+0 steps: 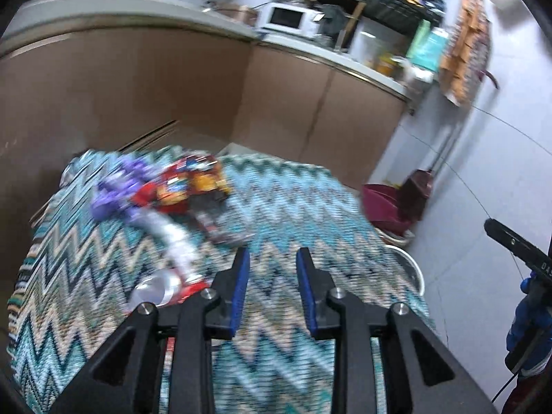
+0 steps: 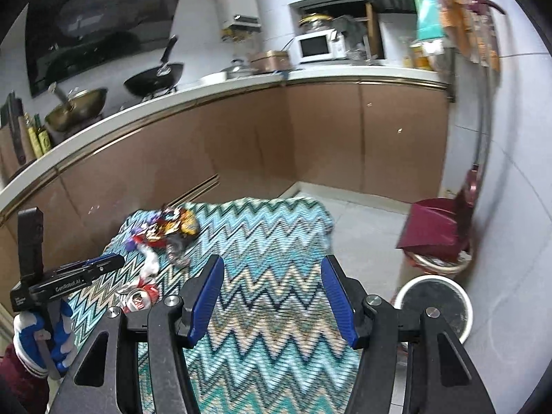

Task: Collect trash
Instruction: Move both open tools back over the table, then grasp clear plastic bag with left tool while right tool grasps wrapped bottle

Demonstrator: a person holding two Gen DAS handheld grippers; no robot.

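Note:
Trash lies on a table under a teal zigzag cloth (image 1: 293, 200) (image 2: 276, 227). A blurred pile of purple, red and yellow wrappers (image 1: 165, 186) (image 2: 169, 227) sits at the far left. Nearer lie a white wrapper (image 1: 172, 238) and a crushed red and silver can (image 1: 162, 289) (image 2: 139, 298). My left gripper (image 1: 273, 255) (image 2: 119, 262) hovers over the cloth just right of the can, open with nothing between its blue pads. My right gripper (image 2: 273, 265) is open and empty over the cloth's middle; one finger of it shows at the right edge of the left wrist view.
A white round bin (image 2: 431, 277) (image 1: 419, 276) with a dark liner stands on the floor right of the table. A maroon dustpan (image 2: 438, 227) (image 1: 390, 203) leans behind it against the wall. Brown cabinets and a counter with pans and a microwave (image 2: 315, 46) run behind.

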